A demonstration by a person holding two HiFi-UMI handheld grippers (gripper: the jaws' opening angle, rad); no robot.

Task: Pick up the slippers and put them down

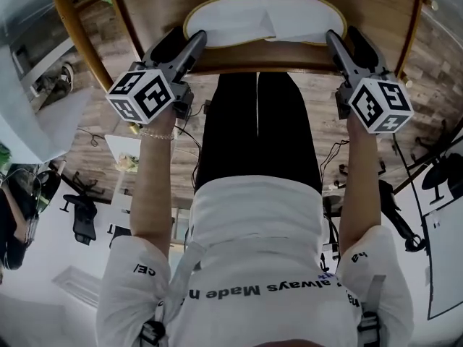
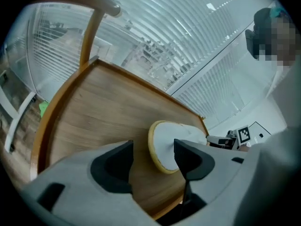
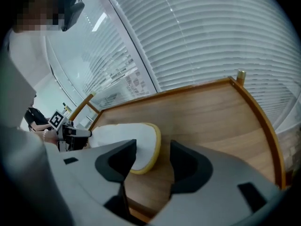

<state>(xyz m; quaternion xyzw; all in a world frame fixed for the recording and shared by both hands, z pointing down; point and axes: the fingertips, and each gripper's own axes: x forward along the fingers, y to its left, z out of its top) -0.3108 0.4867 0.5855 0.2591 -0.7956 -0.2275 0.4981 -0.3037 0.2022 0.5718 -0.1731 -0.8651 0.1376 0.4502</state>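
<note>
Pair of white slippers [image 1: 265, 19] with pale yellow rims, flat, close together, near the front edge of the wooden table [image 1: 376, 13].

The wooden surface [image 1: 376, 13] with its raised orange-brown rim [image 1: 414, 27] is carrying the slippers [image 1: 246, 19]. They are lying flat close to its near edge, white with a pale yellow border. They are sitting end to end, touching at the middle and forming one long oval.
</note>
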